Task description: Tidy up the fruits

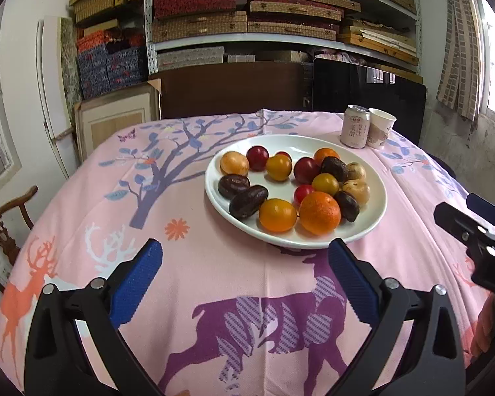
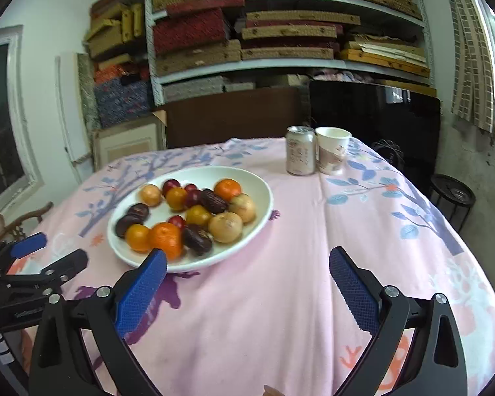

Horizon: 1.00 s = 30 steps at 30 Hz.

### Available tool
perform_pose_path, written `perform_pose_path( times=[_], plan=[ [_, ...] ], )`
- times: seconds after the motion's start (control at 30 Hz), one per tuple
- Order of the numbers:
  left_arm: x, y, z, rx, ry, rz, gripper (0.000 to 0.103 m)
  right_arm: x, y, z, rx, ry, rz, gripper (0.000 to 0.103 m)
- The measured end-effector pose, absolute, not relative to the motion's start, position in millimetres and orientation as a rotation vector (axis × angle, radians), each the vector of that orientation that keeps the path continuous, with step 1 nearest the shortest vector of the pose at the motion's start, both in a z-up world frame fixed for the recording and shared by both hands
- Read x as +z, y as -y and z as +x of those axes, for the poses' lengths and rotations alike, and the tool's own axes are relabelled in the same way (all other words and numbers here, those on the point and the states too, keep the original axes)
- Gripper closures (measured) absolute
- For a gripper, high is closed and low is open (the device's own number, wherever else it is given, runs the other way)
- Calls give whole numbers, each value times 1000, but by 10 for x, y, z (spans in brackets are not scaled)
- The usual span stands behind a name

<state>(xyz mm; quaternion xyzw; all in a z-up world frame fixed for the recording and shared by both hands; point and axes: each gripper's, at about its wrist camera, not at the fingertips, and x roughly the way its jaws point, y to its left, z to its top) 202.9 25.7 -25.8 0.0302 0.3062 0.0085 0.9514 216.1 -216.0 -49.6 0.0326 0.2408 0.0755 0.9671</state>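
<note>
A white plate (image 1: 376, 211) on the pink tablecloth holds several mixed fruits: oranges (image 1: 319, 212), red plums (image 1: 257, 157), dark brown fruits (image 1: 247, 201) and pale tan ones (image 1: 357, 190). My left gripper (image 1: 246, 257) is open and empty, just in front of the plate's near rim. In the right wrist view the plate (image 2: 264, 194) lies ahead to the left, and my right gripper (image 2: 247, 264) is open and empty, its left finger by the plate's near rim. Each gripper shows at the other view's edge: the right gripper (image 1: 472, 231) and the left gripper (image 2: 33, 264).
A drink can (image 1: 355, 126) and a paper cup (image 1: 381, 128) stand at the table's far right; both also show in the right wrist view: can (image 2: 301, 150), cup (image 2: 332, 153). Shelves of boxes (image 1: 280, 16) stand behind. A wooden chair (image 1: 6, 227) is at left.
</note>
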Motion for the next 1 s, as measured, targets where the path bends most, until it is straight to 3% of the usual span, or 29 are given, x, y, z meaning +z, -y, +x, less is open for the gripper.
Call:
perform_pose_path(
  times=[0.4, 1.0],
  plan=[
    [-136, -46, 1894, 71, -591, 171, 5, -502, 1998, 2090, 224, -497, 18, 3],
    [-161, -104, 1915, -1, -653, 79, 4, -519, 2035, 2082, 210, -511, 50, 3]
  ],
)
